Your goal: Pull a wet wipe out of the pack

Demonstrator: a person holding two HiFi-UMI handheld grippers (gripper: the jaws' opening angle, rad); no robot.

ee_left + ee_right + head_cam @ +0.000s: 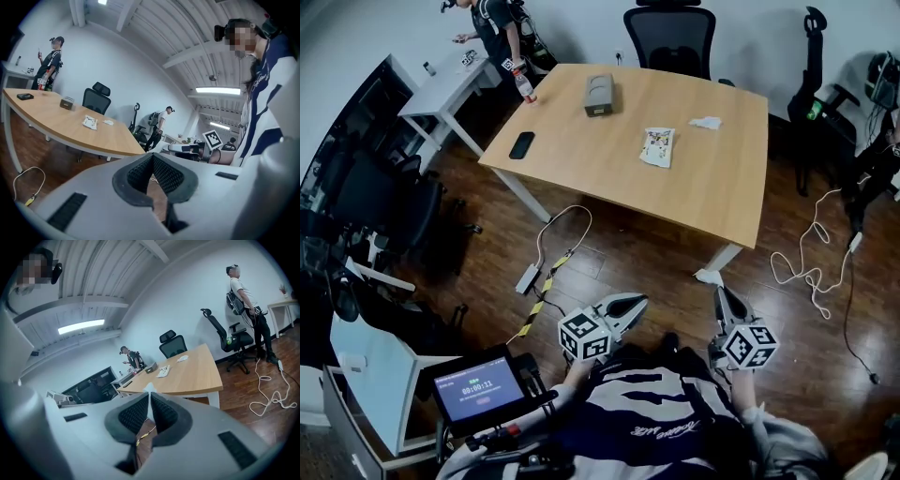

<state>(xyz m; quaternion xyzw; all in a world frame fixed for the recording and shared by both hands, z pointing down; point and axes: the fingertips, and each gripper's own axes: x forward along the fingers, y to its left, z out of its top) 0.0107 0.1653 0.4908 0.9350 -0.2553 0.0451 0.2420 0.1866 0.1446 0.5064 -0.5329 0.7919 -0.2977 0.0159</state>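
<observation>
The wet wipe pack [657,147] [90,123] [163,371] lies flat on the wooden table [712,187], far ahead of both grippers. A loose crumpled white wipe [706,122] [182,358] rests beyond it. Both grippers are held low over the floor, close to the person's body and short of the table's near edge. My left gripper [636,300] [153,157] is shut, its pads meeting at the tips with nothing between them. My right gripper [719,291] [149,393] is shut, and a thin white scrap pokes out between its tips.
A grey box [599,95], a black phone [522,144] and a bottle [525,86] also sit on the table. Cables [811,253] [551,246] trail over the wood floor. Office chairs [669,37] stand behind the table, a person [497,28] at the back left.
</observation>
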